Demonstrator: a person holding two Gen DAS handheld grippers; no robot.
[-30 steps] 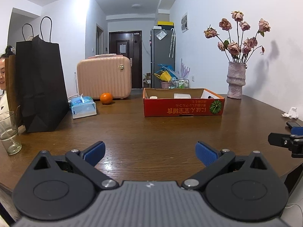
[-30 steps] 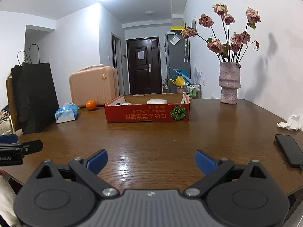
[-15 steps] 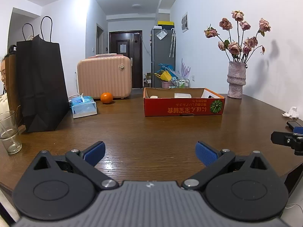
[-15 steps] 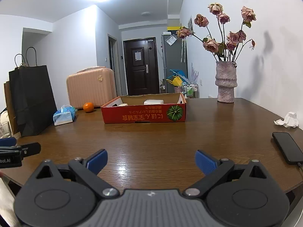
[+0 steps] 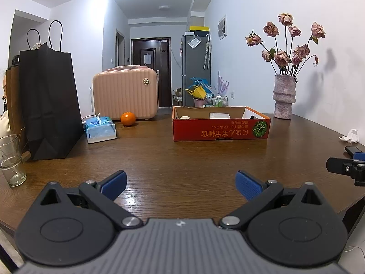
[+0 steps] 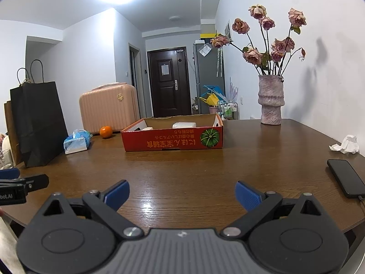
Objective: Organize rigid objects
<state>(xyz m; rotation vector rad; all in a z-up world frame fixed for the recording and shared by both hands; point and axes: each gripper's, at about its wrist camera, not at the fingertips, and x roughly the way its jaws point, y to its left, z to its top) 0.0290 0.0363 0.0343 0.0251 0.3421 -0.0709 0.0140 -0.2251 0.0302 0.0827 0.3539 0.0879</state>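
Note:
A shallow red cardboard box (image 5: 221,126) (image 6: 172,138) stands on the brown wooden table (image 5: 182,159) (image 6: 194,166), with white items (image 5: 219,115) (image 6: 184,125) lying inside it. My left gripper (image 5: 180,183) hovers open over the near table edge, nothing between its blue pads. My right gripper (image 6: 182,194) is open and empty too, well short of the box. A black phone (image 6: 345,178) lies at the table's right side. An orange (image 5: 128,118) (image 6: 105,131) rests at the back left. Each gripper shows at the edge of the other's view.
A black paper bag (image 5: 49,105), a tissue pack (image 5: 100,130) and a drinking glass (image 5: 11,159) stand on the left. A pink suitcase (image 5: 125,96) sits behind the orange. A vase of dried roses (image 6: 271,100) and a crumpled tissue (image 6: 346,145) are on the right.
The right gripper has drifted slightly forward and right, so the box looks a bit nearer and further left in its view. The left gripper has barely moved. Both stayed open.

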